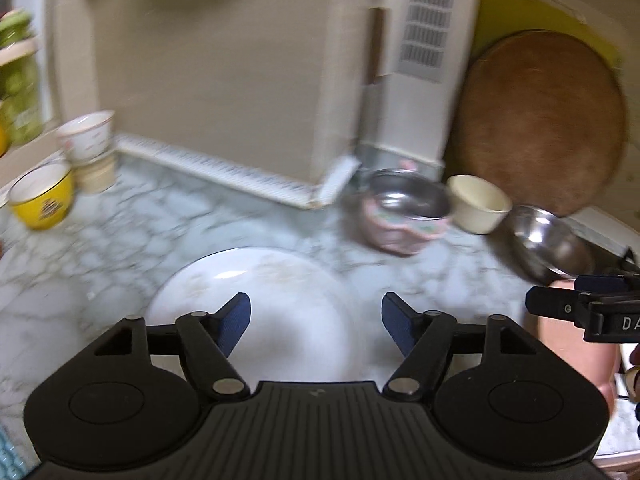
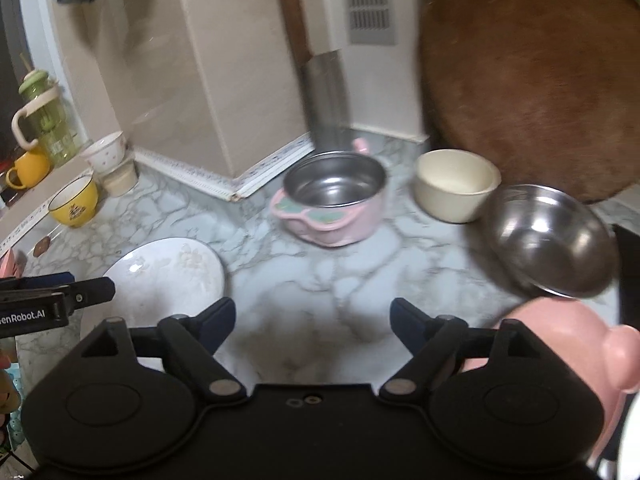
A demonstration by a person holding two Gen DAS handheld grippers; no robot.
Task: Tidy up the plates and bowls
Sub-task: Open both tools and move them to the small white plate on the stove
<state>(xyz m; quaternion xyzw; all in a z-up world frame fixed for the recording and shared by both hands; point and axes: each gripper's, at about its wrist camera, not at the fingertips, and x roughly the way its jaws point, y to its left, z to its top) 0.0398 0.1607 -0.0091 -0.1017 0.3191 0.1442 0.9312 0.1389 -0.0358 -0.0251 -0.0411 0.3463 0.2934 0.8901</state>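
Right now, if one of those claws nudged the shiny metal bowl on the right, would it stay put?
Probably not. The steel bowl sits tilted, its rim leaning toward the pink lid, so it looks apt to rock or slide. Its polished wall likely feels slippery, and it seems thin, so probably light.

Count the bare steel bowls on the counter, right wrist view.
2. One steel bowl sits tilted at right, beside the cream bowl. One steel bowl is nested in the pink bowl at centre. Others may be out of frame.
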